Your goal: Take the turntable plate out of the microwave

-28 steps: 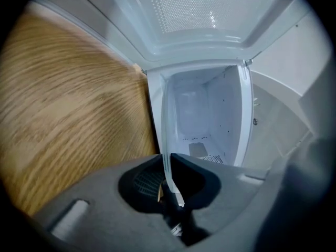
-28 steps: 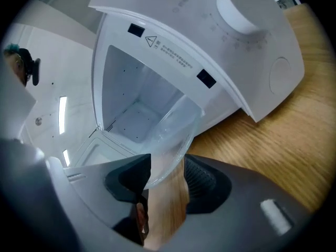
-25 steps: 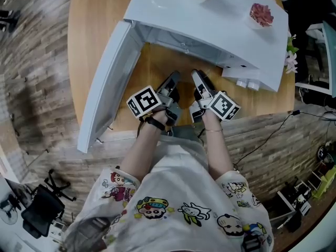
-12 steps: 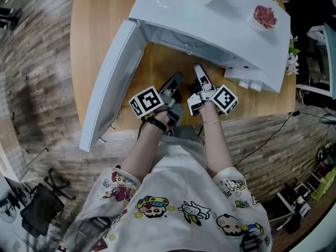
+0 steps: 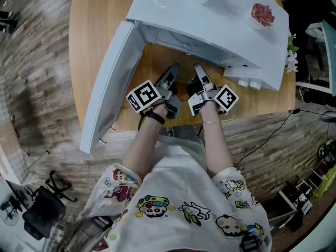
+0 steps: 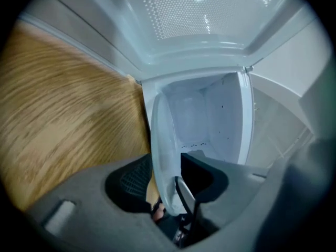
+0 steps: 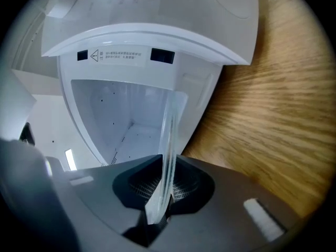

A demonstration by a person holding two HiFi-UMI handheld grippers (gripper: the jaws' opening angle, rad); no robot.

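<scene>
Tabletop (image 5: 100, 30): light wood, under white microwave (image 5: 210, 20)
Floor (image 5: 37, 88): grey planks
Left tool (image 5: 170, 73): just released, jaws apart around turntable plate (image 7: 169, 140)
Right tool (image 5: 199, 73): just clenched, grasping it

Grey wood-plank floor (image 5: 31, 88); light wooden table (image 5: 89, 46), rounded corner; black office chair (image 5: 42, 209) lower left.

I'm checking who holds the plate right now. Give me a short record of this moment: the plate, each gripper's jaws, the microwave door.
turntable plate: on edge, before the open microwave
right gripper: jaws have just closed on the plate's rim
left gripper: jaws have just opened; plate between them, unpinched
door: swung wide open, on the person's left
table: wooden, under the microwave
</scene>
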